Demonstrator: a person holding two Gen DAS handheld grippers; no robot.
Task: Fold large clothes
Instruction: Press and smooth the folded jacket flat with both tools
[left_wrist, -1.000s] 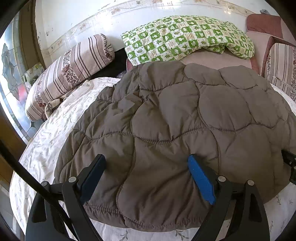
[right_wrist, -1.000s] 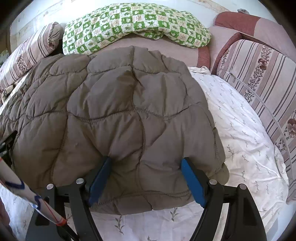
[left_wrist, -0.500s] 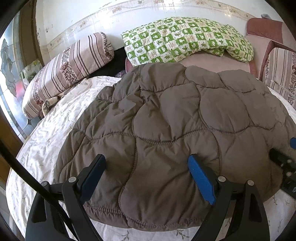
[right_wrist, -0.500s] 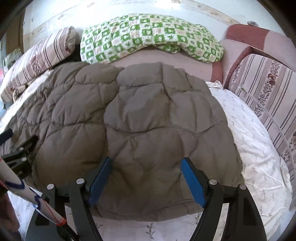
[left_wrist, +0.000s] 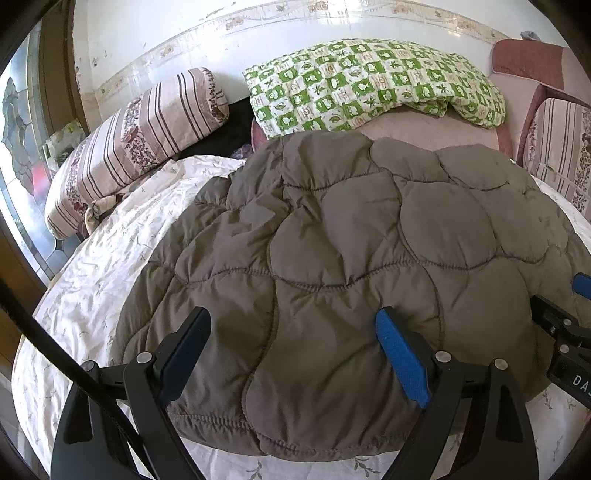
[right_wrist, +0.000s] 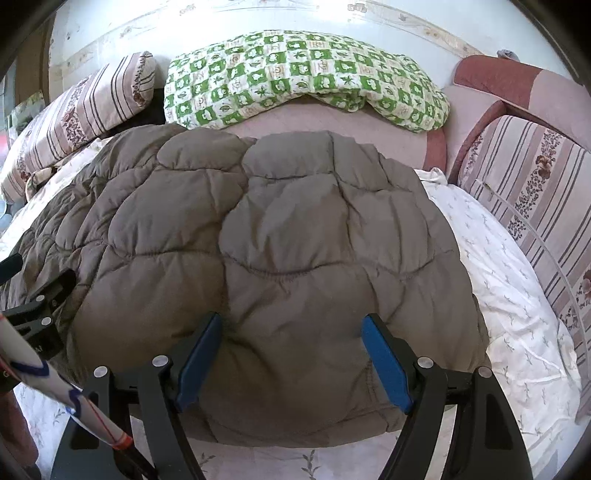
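Left wrist view: right gripper cut off beside quilted jacket.

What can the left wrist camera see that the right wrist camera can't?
Only the left wrist view shows the coloured glass window at the far left. Only the right wrist view shows the striped cushion broadly and a white stick low on the left. Both show the brown quilted jacket on the white sheet, the green checked blanket and open grippers.
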